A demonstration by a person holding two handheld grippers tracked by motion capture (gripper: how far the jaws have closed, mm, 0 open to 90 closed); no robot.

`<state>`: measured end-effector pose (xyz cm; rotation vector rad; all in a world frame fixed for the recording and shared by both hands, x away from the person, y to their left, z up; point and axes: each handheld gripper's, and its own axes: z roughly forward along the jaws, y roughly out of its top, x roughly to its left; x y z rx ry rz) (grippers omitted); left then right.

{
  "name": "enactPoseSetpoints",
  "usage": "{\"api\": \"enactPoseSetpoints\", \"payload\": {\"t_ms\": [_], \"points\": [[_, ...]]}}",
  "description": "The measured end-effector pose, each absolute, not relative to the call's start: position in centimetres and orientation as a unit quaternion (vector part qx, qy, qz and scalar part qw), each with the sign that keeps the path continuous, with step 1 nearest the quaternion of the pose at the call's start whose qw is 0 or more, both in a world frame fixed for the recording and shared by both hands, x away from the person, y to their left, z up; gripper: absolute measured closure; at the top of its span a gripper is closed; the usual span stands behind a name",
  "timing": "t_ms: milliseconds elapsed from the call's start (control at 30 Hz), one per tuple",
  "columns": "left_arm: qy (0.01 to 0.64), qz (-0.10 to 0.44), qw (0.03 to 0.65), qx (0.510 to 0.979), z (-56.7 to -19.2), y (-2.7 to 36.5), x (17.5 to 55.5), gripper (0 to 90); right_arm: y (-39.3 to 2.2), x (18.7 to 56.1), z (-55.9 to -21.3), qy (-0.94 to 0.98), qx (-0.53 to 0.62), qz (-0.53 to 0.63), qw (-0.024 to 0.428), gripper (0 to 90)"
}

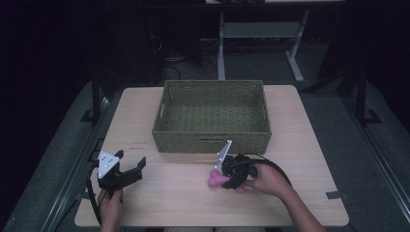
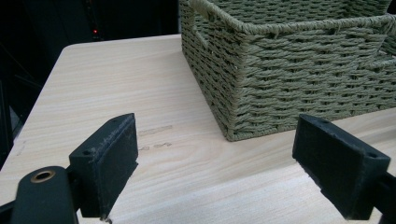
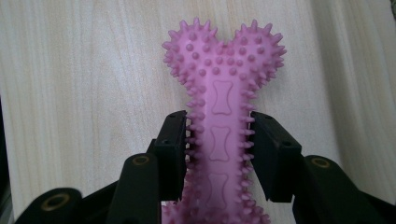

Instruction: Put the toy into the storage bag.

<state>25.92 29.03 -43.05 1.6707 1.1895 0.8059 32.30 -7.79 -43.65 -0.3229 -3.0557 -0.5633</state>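
Pink spiked bone toy [image 3: 219,116] lies on the counter [image 1: 300,159] near its front edge, right of centre, just in front of the woven basket [image 1: 211,116]. In the high view the toy [image 1: 216,180] is mostly covered by the right gripper [image 1: 231,175] and the hand [image 1: 266,180] holding it; only a pink end shows left of the gripper and a small pink bit at the hand. In the right gripper view the toy's near end is cut off by the bottom edge; the far knobbed end is in full sight.

The toy's shaft runs between the right gripper's jaws, one pad at each side, the side spikes meeting both pads. Jaws closed on the shaft; knobbed end projects beyond the jaw tips.

Left gripper [image 1: 129,170] sits near the front left corner of the counter, held by the left hand [image 1: 111,205]. Its jaws stand wide apart with nothing between them, bare counter beneath. In the left gripper view the basket [image 2: 289,70] is cut off at the top and right; its near corner shows, well beyond the jaw tips.
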Motion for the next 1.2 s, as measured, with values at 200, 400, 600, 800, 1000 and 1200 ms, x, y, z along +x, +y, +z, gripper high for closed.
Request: {"api": "enactPoseSetpoints", "payload": {"t_ms": [200, 400, 600, 800, 1000, 1200], "points": [[0.482, 0.326, 0.452, 0.676, -43.1, 29.0, 25.9, 13.7, -7.8, 32.3, -43.6, -0.978, -0.102, -0.180, 0.009, 58.0], [0.482, 0.325, 0.454, 0.675, -43.1, 29.0, 25.9, 13.6, -7.8, 32.2, -43.5, -0.979, -0.097, -0.179, 0.010, 58.3], [0.482, 0.327, 0.454, 0.674, -43.0, 29.1, 25.9, 13.7, -8.0, 32.3, -43.0, -0.979, -0.095, -0.183, 0.014, 58.3], [0.481, 0.328, 0.455, 0.674, -43.0, 29.0, 25.9, 13.7, -8.4, 32.4, -42.4, -0.975, -0.098, -0.196, 0.022, 58.3], [0.482, 0.328, 0.454, 0.674, -43.1, 29.0, 25.9, 13.7, -9.0, 32.7, -41.5, -0.974, -0.102, -0.201, 0.020, 58.3], [0.482, 0.329, 0.454, 0.674, -43.0, 29.0, 25.9, 13.6, -9.4, 33.0, -39.9, -0.973, -0.100, -0.208, 0.016, 58.3]]}}
